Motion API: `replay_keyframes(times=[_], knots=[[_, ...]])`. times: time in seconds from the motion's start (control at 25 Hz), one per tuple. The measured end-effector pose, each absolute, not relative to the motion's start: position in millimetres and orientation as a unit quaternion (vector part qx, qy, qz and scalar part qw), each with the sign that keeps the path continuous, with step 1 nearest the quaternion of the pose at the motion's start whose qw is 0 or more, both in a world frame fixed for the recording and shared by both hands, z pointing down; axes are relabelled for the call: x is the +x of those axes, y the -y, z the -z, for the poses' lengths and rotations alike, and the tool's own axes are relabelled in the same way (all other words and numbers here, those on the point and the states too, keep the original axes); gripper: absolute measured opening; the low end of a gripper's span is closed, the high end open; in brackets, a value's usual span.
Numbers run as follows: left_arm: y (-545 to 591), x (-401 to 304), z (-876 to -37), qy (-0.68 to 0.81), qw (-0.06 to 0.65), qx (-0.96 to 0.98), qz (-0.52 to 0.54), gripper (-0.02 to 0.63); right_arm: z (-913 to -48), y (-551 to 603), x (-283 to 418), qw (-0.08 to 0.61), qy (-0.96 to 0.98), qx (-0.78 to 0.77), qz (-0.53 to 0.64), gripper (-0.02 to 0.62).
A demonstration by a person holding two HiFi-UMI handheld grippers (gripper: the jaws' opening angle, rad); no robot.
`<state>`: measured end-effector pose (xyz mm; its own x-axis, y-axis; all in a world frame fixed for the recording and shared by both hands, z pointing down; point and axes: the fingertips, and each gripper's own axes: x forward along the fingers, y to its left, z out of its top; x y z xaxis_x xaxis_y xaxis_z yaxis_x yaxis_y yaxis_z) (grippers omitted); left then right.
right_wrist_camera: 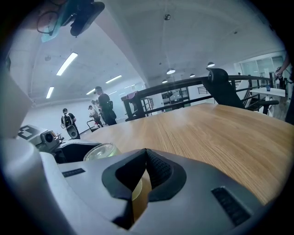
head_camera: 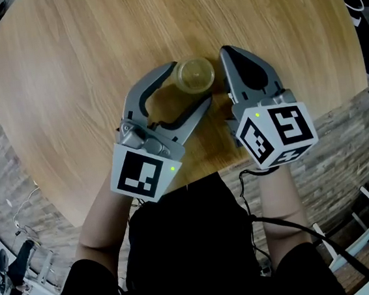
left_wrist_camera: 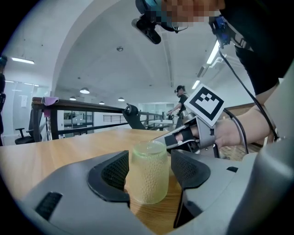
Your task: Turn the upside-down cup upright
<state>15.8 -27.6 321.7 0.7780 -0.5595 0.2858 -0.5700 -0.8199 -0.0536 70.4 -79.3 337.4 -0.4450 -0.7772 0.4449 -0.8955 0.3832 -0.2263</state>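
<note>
Cup [left_wrist_camera: 148, 172] stands upside down between the spread jaws of the left gripper [head_camera: 186, 84], close to both pads; the right gripper [head_camera: 228, 54] is pressed together, empty, just beside it on the table [head_camera: 65, 71]; it looks like bumpy glass, hard, light, breakable; hold its middle gently.

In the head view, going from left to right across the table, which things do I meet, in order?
Left gripper's marker cube → upside-down cup → right gripper's marker cube.
</note>
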Motion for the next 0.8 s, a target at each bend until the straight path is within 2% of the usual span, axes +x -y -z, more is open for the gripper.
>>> replay_keyframes(times=[0.16,0.2,0.32,0.4,0.6,0.8], knots=[[20.1,7.7,-300.7,0.313,0.014,0.941,-0.126,0.281,-311.6,73.8,68.8,0.128,0.826,0.520,-0.177,0.014],[19.7,5.0,-294.3,0.327,0.006,0.937,-0.123,0.242,-303.3,70.3,66.5,0.125,0.828,0.521,-0.165,0.014],[21.8,1.5,-274.3,0.368,-0.004,0.924,-0.107,0.072,-277.9,58.1,60.8,0.115,0.835,0.521,-0.135,0.014],[20.8,-0.3,-257.5,0.386,-0.004,0.917,-0.099,0.009,-259.3,47.0,55.2,0.106,0.839,0.519,-0.128,0.014],[1.5,-9.7,-200.4,0.437,0.041,0.897,-0.051,0.008,-201.2,4.7,39.4,0.079,0.842,0.520,-0.122,0.014],[4.4,-4.5,-140.8,0.447,0.042,0.894,-0.012,0.008,-138.3,-1.4,40.0,0.061,0.845,0.525,-0.077,0.014]])
